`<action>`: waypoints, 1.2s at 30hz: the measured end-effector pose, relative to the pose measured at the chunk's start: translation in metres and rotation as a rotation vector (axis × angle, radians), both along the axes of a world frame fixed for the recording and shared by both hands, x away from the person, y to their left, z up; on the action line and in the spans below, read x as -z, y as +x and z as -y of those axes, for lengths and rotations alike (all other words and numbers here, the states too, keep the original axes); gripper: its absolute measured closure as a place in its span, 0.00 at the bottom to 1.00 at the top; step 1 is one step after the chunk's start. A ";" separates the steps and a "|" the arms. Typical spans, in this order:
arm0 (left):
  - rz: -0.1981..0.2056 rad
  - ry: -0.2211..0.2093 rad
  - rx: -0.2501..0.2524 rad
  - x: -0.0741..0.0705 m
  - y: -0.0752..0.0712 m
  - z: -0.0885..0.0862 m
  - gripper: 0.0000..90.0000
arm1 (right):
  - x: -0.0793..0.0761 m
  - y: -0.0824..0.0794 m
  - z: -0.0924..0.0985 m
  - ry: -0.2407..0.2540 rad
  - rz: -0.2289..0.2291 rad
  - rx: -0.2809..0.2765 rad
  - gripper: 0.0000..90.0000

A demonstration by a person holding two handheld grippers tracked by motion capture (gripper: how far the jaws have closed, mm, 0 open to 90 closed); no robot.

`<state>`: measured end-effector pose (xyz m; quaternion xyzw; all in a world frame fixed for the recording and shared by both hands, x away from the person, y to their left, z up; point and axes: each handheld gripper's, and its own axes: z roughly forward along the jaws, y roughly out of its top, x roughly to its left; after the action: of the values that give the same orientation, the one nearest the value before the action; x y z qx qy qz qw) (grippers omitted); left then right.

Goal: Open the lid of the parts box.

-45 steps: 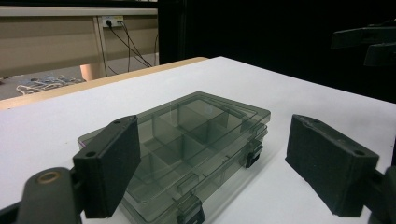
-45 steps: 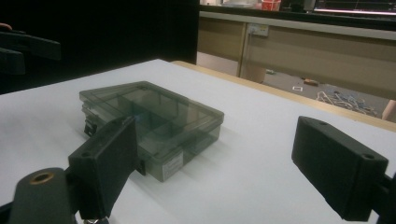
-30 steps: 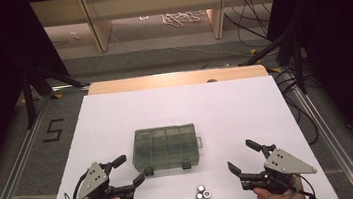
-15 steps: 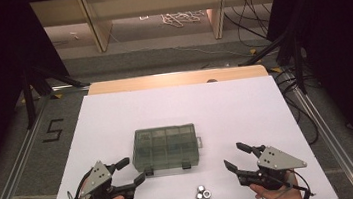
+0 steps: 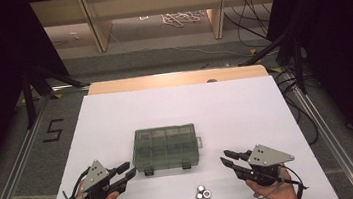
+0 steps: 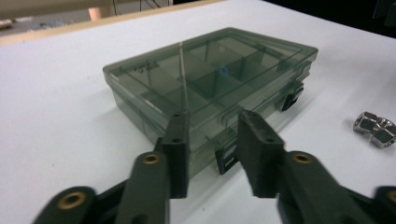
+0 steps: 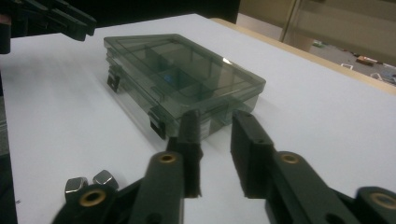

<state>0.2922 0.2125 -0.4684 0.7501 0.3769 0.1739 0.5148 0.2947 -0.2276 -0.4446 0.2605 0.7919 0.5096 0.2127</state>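
Two grippers, left and right, flank the lidded box (long axis crosswise), fingers just narrowed, grasping nothing, left slightly nearer.

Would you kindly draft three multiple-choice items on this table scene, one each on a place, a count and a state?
1. Where do the small shiny metal nuts lie?
A. on top of the box
B. on the white table, nearer the person than the box
C. at the far table edge

2. How many black latches show on the front of the smoky translucent plastic compartment box?
A. two
B. four
C. none

3. What is the state of the box lid?
A. propped open
B. removed
C. closed

Answers: 1 B, the high view shows the nuts on the white table, between the box and the person's edge. 2 A, two latches sit on its front wall. 3 C, the lid lies flat on the box.
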 end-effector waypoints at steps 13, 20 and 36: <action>-0.095 0.092 0.003 0.010 0.008 -0.004 0.97 | 0.017 0.027 -0.027 -0.108 -0.052 -0.091 1.00; -0.120 0.083 -0.017 0.013 0.016 -0.012 0.98 | 0.028 0.036 -0.040 -0.158 -0.074 -0.110 1.00; -0.112 0.107 0.016 0.015 0.023 0.002 0.99 | 0.039 0.047 -0.053 -0.209 -0.093 -0.133 1.00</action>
<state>0.3150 0.2105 -0.4834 0.7881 0.3892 0.1477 0.4534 0.3412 -0.1743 -0.4836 0.2072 0.8653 0.4245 0.1677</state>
